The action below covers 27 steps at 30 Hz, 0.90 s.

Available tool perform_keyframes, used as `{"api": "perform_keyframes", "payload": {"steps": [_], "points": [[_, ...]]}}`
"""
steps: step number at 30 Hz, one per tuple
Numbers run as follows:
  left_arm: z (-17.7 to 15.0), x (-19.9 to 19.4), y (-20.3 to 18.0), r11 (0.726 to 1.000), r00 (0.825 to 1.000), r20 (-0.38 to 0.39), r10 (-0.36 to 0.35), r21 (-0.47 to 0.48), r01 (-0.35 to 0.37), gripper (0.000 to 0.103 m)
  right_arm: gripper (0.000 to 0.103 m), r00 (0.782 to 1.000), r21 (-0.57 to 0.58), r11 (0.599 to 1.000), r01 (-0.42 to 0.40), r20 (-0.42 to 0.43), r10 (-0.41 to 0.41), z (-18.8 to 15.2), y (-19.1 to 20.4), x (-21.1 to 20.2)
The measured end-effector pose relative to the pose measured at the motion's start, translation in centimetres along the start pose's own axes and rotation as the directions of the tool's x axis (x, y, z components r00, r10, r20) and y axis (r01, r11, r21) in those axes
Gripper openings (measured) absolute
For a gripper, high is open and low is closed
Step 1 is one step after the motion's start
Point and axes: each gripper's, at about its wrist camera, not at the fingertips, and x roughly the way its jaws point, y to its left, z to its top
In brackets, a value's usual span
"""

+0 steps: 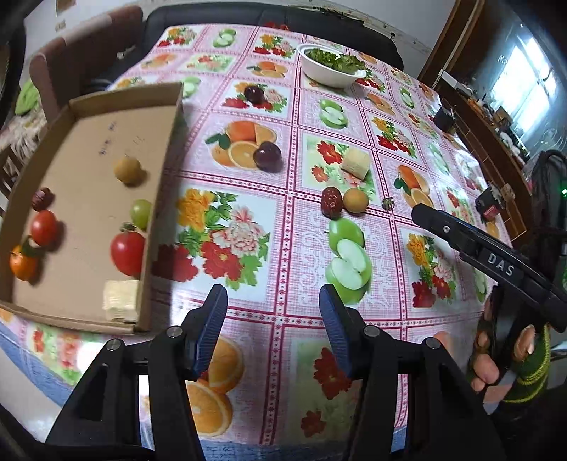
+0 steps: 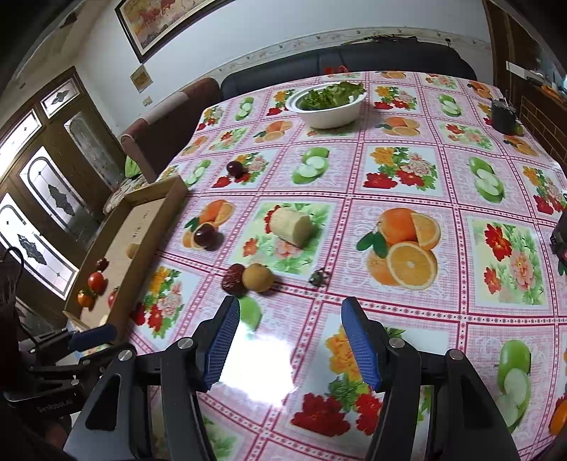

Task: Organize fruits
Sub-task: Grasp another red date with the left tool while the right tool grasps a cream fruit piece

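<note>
A cardboard tray [image 1: 117, 103] at the table's left holds a big tomato [image 1: 127, 252], a small tomato [image 1: 43, 227], an orange [image 1: 22, 263], a green grape [image 1: 141, 212], a brown round fruit [image 1: 127, 170], a red date [image 1: 41, 198] and a pale block [image 1: 120, 299]. On the cloth lie two dark plums [image 1: 267, 156] [image 1: 254, 94], a pale cut chunk [image 1: 355, 162], a red date [image 1: 331, 205] touching a brown round fruit [image 1: 355, 200], and a small stem [image 1: 388, 203]. My left gripper [image 1: 273, 312] is open and empty beside the tray. My right gripper [image 2: 290, 337] is open and empty, just short of the date [image 2: 234, 278] and brown fruit [image 2: 258, 277].
A white bowl of greens [image 1: 331, 65] stands at the far side, also in the right wrist view [image 2: 327, 101]. A dark cup [image 2: 503, 115] is at the far right. Chairs and a sofa [image 1: 248, 16] ring the table. The fruit-print tablecloth [image 2: 389, 319] covers the table.
</note>
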Motion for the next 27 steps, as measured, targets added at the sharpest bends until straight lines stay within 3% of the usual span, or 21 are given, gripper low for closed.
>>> {"api": "perform_keyframes", "payload": {"steps": [9,20,21,22,24,25,27], "points": [[5.3,2.2,-0.2,0.999,0.998,0.057,0.042,-0.037,-0.040,0.053,0.061,1.000,0.002,1.000,0.018,0.005,-0.018,2.8,-0.8,3.2],[10.2,8.3,0.1,0.994,0.994,-0.007,0.108,-0.022,-0.109,0.053,0.061,0.998,-0.082,0.995,0.050,-0.046,-0.053,6.1,1.1,9.4],[10.4,8.8,0.0,0.993,0.993,-0.013,0.113,-0.020,-0.114,0.053,0.057,0.997,-0.088,0.995,0.050,-0.050,-0.055,6.2,1.2,9.7],[10.6,9.2,0.0,0.993,0.993,-0.016,0.120,-0.018,-0.120,0.052,0.046,0.997,-0.096,0.994,0.051,-0.056,-0.057,6.2,1.2,10.1],[10.8,9.6,-0.2,0.990,0.990,0.015,0.142,-0.005,-0.142,0.053,0.043,0.997,-0.106,0.993,0.044,-0.053,-0.049,6.2,1.3,10.3],[10.9,9.7,-0.4,0.989,0.988,0.023,0.150,0.005,-0.151,0.051,0.043,0.997,-0.103,0.994,0.040,-0.056,-0.046,6.2,1.3,10.2],[11.1,9.9,-0.6,0.988,0.988,0.037,0.151,0.021,-0.152,0.031,0.043,0.998,-0.086,0.996,0.021,-0.055,-0.026,6.3,1.0,9.9]]}}
